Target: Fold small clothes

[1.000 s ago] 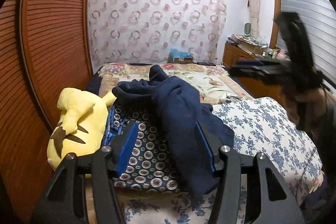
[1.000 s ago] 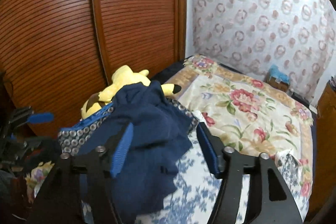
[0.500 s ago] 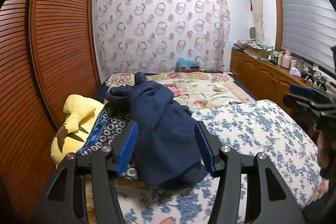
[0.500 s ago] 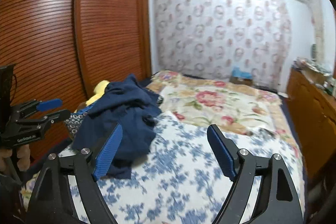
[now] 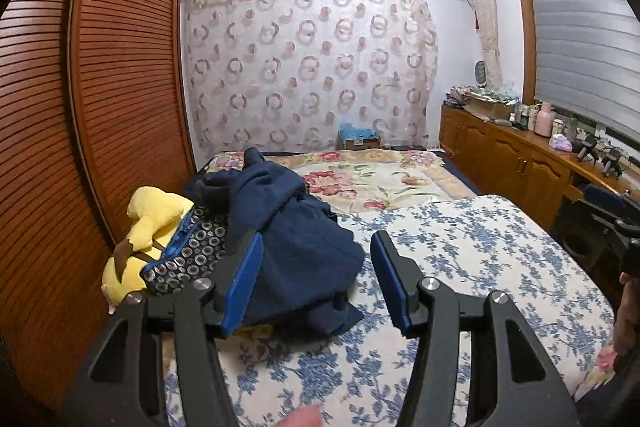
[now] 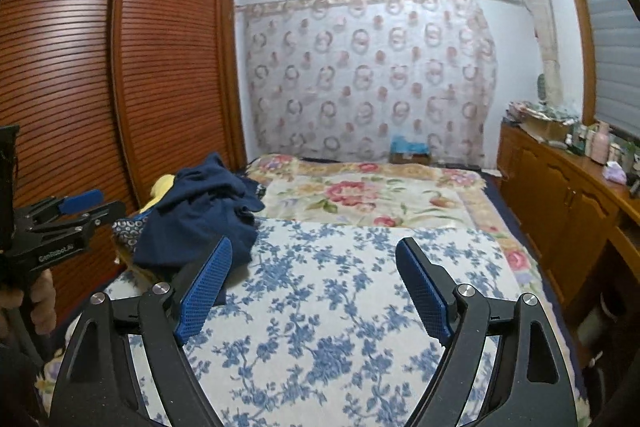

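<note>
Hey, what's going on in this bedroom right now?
A person stands at the foot of the bed with tongs in each hand, set to fold clothes. Neither holds anything: the left tongs and right tongs are both open in the air, the right ones having just been opening, nothing between them. The navy garment lies crumpled and unfolded on a patterned cushion beside a yellow plush toy.

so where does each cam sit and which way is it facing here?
Left wrist: on the left gripper, looking along the bed at the navy garment and yellow plush; own open fingers show.
Right wrist: on the right gripper, further right, facing the curtain; its open fingers and the left gripper show.
Shared: bed, navy garment, curtain, wardrobe.
</note>
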